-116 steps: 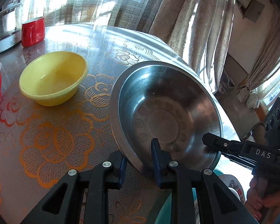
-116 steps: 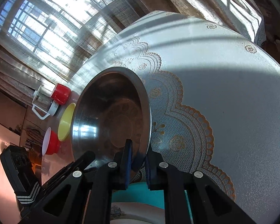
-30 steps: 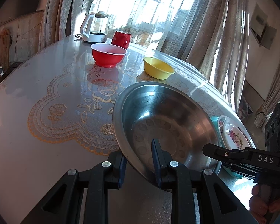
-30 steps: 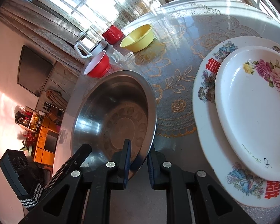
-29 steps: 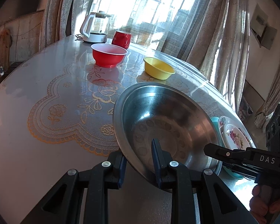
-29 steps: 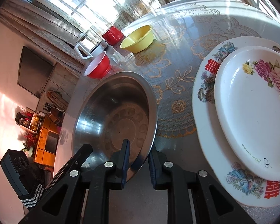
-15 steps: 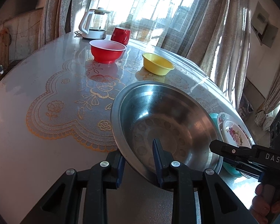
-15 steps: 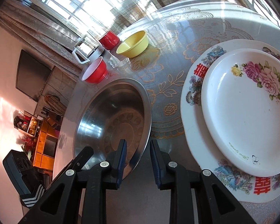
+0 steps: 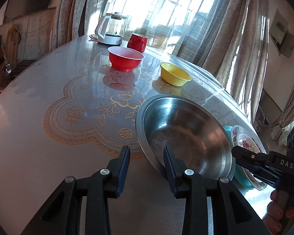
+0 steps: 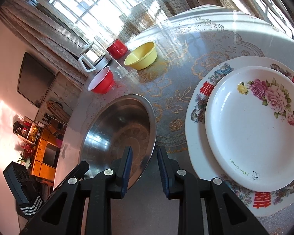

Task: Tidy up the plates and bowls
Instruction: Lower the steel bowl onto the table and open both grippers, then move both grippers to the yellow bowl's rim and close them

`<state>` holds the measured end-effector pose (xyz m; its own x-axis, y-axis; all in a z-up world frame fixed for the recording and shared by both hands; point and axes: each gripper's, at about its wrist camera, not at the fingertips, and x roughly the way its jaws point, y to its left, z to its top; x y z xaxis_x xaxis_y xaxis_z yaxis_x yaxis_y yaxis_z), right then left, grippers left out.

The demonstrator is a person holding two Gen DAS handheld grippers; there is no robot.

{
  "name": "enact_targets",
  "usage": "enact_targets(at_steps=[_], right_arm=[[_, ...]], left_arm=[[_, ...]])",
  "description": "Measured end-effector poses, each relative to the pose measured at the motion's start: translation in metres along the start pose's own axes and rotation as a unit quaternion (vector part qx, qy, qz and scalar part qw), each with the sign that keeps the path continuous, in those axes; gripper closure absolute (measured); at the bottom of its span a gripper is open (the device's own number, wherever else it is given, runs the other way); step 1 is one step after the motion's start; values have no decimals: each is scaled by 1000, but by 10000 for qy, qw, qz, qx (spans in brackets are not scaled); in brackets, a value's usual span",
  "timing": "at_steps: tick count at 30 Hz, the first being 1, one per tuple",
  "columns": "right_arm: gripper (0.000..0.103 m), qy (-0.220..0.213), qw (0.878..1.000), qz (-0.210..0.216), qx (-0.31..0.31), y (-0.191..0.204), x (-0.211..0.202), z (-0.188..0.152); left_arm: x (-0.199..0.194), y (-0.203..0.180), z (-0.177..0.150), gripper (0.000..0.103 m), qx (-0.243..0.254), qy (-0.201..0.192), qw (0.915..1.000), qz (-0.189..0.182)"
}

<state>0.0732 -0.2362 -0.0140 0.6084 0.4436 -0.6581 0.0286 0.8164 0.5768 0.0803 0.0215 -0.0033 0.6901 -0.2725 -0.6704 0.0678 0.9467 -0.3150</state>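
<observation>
A large steel bowl [image 9: 186, 129] rests on the table; it also shows in the right wrist view [image 10: 119, 131]. My left gripper [image 9: 147, 154] is open, its fingers standing either side of the bowl's near rim. My right gripper [image 10: 144, 156] is open too, straddling the bowl's other rim. A small floral plate [image 10: 254, 125] lies stacked on a larger patterned plate [image 10: 198, 101] to the right of the bowl. A yellow bowl [image 9: 174, 76] and a red bowl [image 9: 125, 60] stand farther back.
A red mug [image 9: 137, 42] and a glass kettle [image 9: 111, 29] stand at the far edge by the curtained window. The round table [image 9: 29, 137] has a lace-pattern cover. A teal plate edge [image 9: 241, 176] shows under the plates.
Both grippers have opened and let go of the steel bowl's rim. The bowl now sits on the table beside the stacked plates.
</observation>
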Motion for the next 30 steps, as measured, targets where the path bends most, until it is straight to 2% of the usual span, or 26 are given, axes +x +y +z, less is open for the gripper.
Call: enact_targets(at_steps=[2, 6, 8, 12, 16, 24, 30], right_arm=[[75, -35, 10000, 4, -44, 0, -3, -1], [75, -128, 9998, -9, -153, 1, -12, 3], [74, -178, 9996, -16, -216, 1, -18, 8], [73, -294, 9989, -152, -324, 2, -25, 26], [73, -229, 9990, -236, -300, 0, -20, 50], [70, -154, 9977, -447, -482, 7, 6, 107], [70, -35, 9971, -608, -447, 8, 46, 158]], left_arm=[[-5, 2, 1, 47, 25, -49, 9999, 94], [-13, 5, 10, 37, 63, -191, 9994, 268], [-14, 4, 18, 27, 119, -227, 9990, 359], [-12, 1, 34, 20, 219, -276, 9984, 453], [-2, -4, 54, 11, 330, -208, 9980, 492], [31, -20, 101, 7, 688, -5, 9956, 631], [63, -22, 139, 7, 572, 207, 9974, 395]])
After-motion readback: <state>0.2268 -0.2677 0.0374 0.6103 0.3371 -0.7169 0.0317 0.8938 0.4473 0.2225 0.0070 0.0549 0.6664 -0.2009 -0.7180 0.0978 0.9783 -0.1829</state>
